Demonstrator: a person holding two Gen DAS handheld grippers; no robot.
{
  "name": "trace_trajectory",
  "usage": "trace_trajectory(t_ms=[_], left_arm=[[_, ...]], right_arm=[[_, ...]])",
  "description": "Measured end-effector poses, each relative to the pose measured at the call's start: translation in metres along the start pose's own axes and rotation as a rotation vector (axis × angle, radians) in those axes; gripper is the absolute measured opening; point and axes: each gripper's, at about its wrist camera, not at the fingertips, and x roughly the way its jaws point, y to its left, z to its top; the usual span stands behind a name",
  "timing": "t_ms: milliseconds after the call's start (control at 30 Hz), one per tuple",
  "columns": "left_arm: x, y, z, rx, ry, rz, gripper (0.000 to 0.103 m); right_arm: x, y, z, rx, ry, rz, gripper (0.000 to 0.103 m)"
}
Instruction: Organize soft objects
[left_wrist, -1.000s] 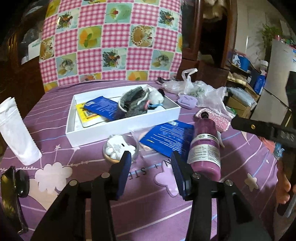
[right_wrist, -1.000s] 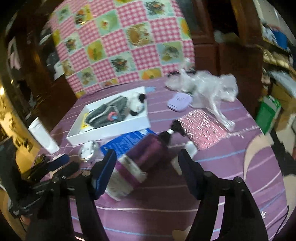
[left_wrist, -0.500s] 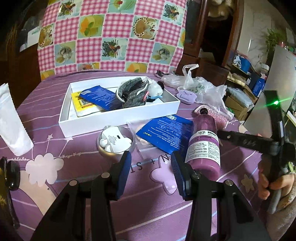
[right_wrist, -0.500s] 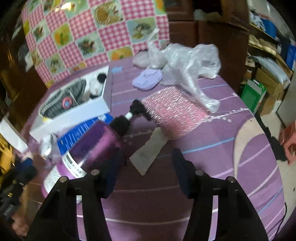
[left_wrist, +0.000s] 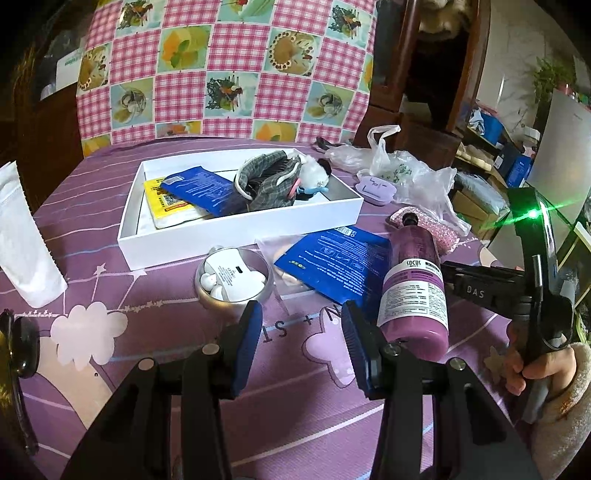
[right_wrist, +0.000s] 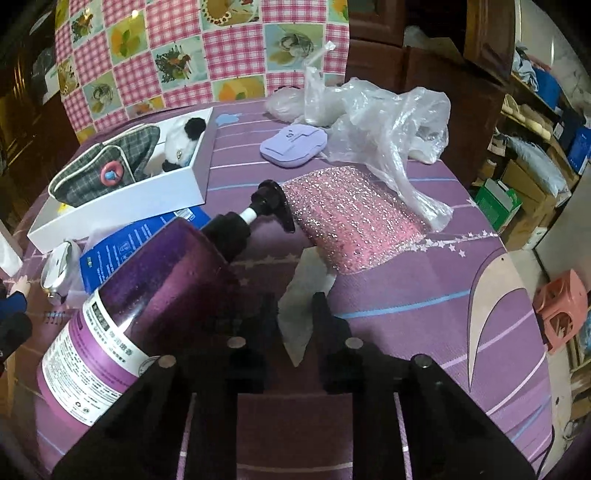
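Left wrist view: left gripper (left_wrist: 301, 338) spread wide, holding nothing, above purple tabletop (left_wrist: 147, 373). Right gripper (right_wrist: 293, 314) narrowed around white cloth strip (right_wrist: 304, 291); actual pinch cannot tell. Pink glitter pouch (right_wrist: 354, 218) just beyond, right of bottle (right_wrist: 147, 302). Plush panda (right_wrist: 183, 142) inside white box (right_wrist: 122, 206), far left.

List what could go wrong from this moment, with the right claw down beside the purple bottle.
1. The right claw sits close against the upright purple bottle; a sideways move could topple it onto the blue packet.
2. Only a thin paper strip lies between its narrowed fingers, so closing may miss the pink glitter pouch.
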Motion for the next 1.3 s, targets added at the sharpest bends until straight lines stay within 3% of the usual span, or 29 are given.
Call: trace_trajectory(t_ms=[100,267,500,833,1033,1300], left_arm=[[0.0,0.001,0.0,-0.003,0.001,0.0,0.044],[0.0,0.002,0.0,-0.011,0.0,0.004,0.044],[0.0,0.003,0.001,-0.011,-0.001,0.006,0.044],[0.0,0.003,0.0,-0.011,-0.002,0.005,0.044],[-0.002,0.003,0.001,-0.013,-0.007,-0.027,0.044],[-0.009,0.006,0.005,-0.019,-0.054,0.053,0.044]], right_arm=[[-0.001,0.0,-0.001,0.003,-0.005,0.022,0.007],[-0.008,-0.009,-0.001,0.059,-0.026,0.066,0.004],[-0.04,-0.021,0.003,0.141,-0.128,0.158,0.003],[-0.072,0.006,0.0,0.049,-0.235,0.274,0.003],[-0.083,0.021,-0.006,0.004,-0.256,0.34,0.003],[-0.084,0.042,-0.015,-0.065,-0.242,0.362,0.003]])
